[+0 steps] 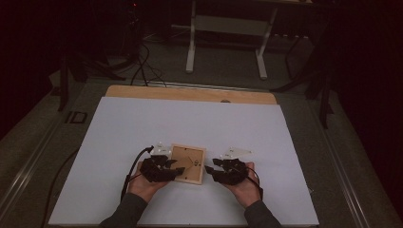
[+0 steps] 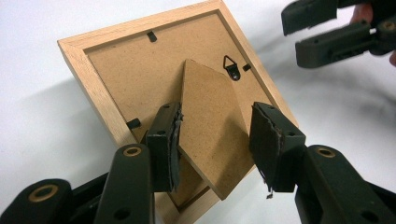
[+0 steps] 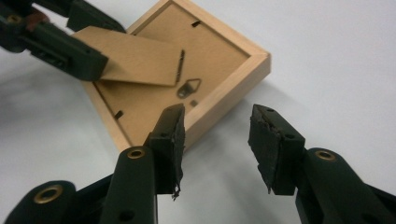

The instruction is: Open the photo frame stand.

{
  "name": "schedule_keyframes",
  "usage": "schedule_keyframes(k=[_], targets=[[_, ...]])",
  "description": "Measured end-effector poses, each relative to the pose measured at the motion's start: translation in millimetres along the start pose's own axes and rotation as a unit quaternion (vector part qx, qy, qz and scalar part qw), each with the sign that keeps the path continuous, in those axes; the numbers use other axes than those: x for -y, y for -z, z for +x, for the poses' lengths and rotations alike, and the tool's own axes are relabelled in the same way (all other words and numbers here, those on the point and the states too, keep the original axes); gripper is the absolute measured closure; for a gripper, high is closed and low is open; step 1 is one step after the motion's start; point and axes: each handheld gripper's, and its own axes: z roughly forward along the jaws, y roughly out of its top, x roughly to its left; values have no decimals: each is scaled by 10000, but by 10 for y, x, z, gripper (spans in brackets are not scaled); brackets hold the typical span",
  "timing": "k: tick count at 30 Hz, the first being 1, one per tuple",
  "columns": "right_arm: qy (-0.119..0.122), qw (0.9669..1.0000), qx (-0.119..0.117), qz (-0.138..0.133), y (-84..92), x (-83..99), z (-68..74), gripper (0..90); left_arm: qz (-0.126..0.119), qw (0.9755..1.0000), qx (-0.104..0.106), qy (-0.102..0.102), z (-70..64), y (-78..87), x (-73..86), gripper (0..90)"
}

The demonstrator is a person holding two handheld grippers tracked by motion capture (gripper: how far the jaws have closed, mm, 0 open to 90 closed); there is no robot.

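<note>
High view: both hands [image 1: 142, 183] palm-up, grippers flanking face-down frame [image 1: 188, 164].

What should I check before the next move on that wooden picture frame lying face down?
1. Light wooden picture frame lies back-up on the white table sheet: ok.
2. Brown cardboard stand flap sits between the left gripper fingers: ok.
3. Fingers pressing the flap: cannot tell.
4. Right gripper open and holding nothing: ok.
5. Right gripper apart from the frame's edge: ok.
6. Black retaining tabs turned over the backing: cannot tell.
</note>
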Motion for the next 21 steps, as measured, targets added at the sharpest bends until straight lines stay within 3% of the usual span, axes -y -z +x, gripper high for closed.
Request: schedule_keyframes(k=[21], targets=[[38,9998,28,201,-5,-93,-132,482,-372,9986,-128,-363,-96,46,101,550]])
